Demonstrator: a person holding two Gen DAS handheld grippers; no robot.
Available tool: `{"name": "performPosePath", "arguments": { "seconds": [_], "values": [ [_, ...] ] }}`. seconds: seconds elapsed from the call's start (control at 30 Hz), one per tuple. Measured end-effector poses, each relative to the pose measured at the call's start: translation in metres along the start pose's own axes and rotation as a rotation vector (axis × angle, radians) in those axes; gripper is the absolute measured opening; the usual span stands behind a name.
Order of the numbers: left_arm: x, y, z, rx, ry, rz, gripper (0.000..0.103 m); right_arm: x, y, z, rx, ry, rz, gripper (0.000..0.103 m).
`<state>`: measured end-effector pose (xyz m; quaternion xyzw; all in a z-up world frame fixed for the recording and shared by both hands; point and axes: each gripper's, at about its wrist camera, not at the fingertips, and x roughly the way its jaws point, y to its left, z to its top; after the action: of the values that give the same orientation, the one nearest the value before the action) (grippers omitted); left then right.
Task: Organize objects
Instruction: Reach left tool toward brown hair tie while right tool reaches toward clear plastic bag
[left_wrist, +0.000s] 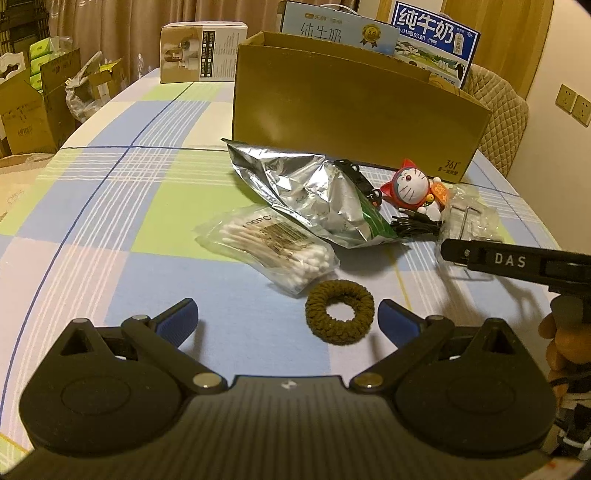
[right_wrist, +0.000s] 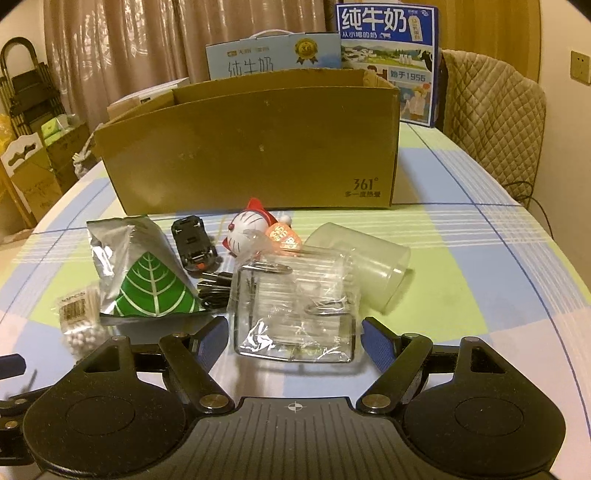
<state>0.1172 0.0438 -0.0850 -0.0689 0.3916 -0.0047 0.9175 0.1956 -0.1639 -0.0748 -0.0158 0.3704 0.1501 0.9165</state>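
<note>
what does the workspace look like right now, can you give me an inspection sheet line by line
surface: table under a pastel checked cloth, flat.
job's things: open brown cardboard box at the back; in front of it a brown knitted hair ring, bag of cotton swabs, crumpled silver foil pouch with green leaf, small black toy car, red and white cat figurine, clear plastic packet with wire pieces, clear plastic cylinder lying on its side.
clutter: milk cartons behind the box.
grippers: left gripper open, hair ring just ahead; right gripper open around the packet.
cables: coiled black cable.
surroundings: curtains, quilted chair, floor boxes.
</note>
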Motion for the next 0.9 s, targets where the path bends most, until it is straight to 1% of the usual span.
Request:
{"name": "performPosePath", "arguments": {
  "seconds": [0.07, 0.17, 0.5, 0.57, 0.63, 0.7, 0.77, 0.83, 0.9],
  "values": [
    [0.001, -0.002, 0.000, 0.008, 0.000, 0.002, 0.101, -0.001, 0.000, -0.001, -0.011, -0.003, 0.002, 0.067],
    [0.002, -0.006, 0.001, 0.024, -0.002, 0.000, 0.098, -0.005, -0.002, -0.001, -0.022, -0.014, -0.014, 0.066],
    [0.011, -0.023, 0.001, 0.068, 0.000, -0.007, 0.086, -0.022, -0.022, -0.004, 0.034, -0.017, -0.030, 0.066],
    [0.013, -0.028, 0.001, 0.085, -0.001, -0.004, 0.079, -0.023, -0.026, -0.004, 0.042, -0.018, -0.030, 0.066],
    [0.016, -0.033, 0.001, 0.106, 0.003, -0.001, 0.066, -0.024, -0.028, -0.004, 0.051, -0.016, -0.030, 0.066],
    [0.018, -0.037, 0.000, 0.119, 0.006, 0.001, 0.065, -0.024, -0.030, -0.004, 0.057, -0.016, -0.029, 0.066],
    [0.019, -0.040, 0.000, 0.130, 0.007, 0.004, 0.056, -0.025, -0.030, -0.003, 0.059, -0.015, -0.028, 0.065],
    [0.019, -0.042, 0.000, 0.154, 0.004, 0.024, 0.042, -0.025, -0.030, -0.003, 0.063, -0.014, -0.025, 0.066],
    [0.018, -0.043, -0.001, 0.162, 0.003, 0.026, 0.039, -0.025, -0.029, -0.002, 0.063, -0.016, -0.021, 0.066]
  ]
}}
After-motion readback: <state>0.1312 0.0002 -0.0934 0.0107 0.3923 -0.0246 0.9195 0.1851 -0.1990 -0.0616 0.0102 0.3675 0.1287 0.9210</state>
